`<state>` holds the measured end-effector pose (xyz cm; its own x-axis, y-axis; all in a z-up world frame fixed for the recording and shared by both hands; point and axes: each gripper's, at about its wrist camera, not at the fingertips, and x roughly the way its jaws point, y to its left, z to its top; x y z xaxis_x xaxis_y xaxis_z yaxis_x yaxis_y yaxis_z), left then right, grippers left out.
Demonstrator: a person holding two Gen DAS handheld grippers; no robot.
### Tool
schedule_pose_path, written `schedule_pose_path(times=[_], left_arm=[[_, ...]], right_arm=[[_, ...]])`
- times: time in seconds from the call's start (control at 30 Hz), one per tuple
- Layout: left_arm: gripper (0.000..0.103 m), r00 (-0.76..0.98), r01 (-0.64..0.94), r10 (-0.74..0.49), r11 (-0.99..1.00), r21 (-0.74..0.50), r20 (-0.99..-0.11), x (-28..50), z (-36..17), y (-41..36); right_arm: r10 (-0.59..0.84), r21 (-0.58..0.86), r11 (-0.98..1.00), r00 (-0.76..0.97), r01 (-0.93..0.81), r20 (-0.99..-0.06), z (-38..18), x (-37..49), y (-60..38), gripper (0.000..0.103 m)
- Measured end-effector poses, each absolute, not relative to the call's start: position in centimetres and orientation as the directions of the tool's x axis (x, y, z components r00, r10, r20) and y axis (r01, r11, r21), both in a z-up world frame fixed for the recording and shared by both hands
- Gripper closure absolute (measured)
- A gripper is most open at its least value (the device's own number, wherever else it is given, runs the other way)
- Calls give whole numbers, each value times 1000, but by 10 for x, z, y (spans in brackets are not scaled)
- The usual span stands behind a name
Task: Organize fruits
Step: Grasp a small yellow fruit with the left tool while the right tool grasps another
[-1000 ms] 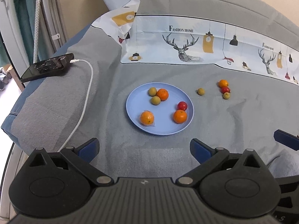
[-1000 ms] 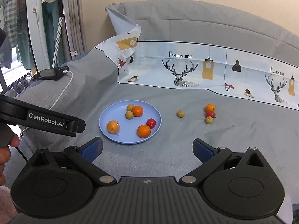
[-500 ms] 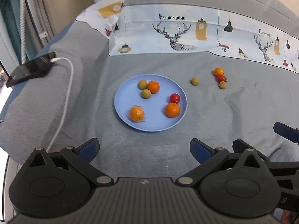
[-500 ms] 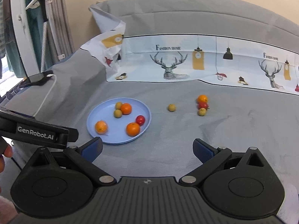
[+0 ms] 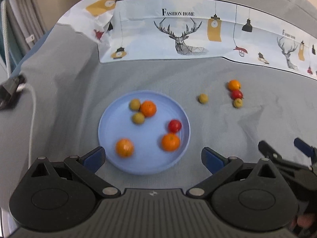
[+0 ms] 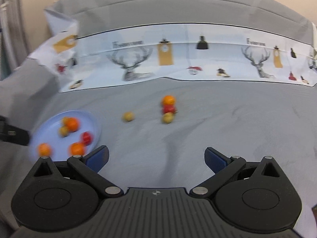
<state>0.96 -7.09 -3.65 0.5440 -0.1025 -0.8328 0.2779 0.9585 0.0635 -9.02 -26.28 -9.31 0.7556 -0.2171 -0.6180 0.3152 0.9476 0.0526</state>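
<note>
Left hand-held gripper: fingers spread, empty, poised over the near rim of the blue plate; right hand-held gripper: fingers spread, empty, above bare grey bed cover. On the plate: three oranges, two small green fruits, one red fruit. Off the plate, to its right on the cover: single green fruit alone; beyond it a touching row of orange, red fruit and green fruit. Right view motion-blurred.

Both the left hand-held gripper and the right hand-held gripper hover with jaws spread wide, holding nothing.
</note>
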Motion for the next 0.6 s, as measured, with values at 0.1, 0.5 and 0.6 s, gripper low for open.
schedule_pose_path(times=[0.1, 0.5, 0.6], left_arm=[[0, 536, 275, -91, 959, 72, -839, 34, -42, -87], [0, 501, 267, -35, 957, 116, -865, 112, -84, -152], [0, 496, 274, -33, 954, 121, -868, 125, -96, -171]], right_arm=[[-256, 22, 940, 749, 340, -612, -118, -55, -289, 1], [-167, 51, 961, 717, 272, -677, -189, 59, -324, 12], [-167, 33, 966, 721, 255, -673, -197, 68, -322, 33]])
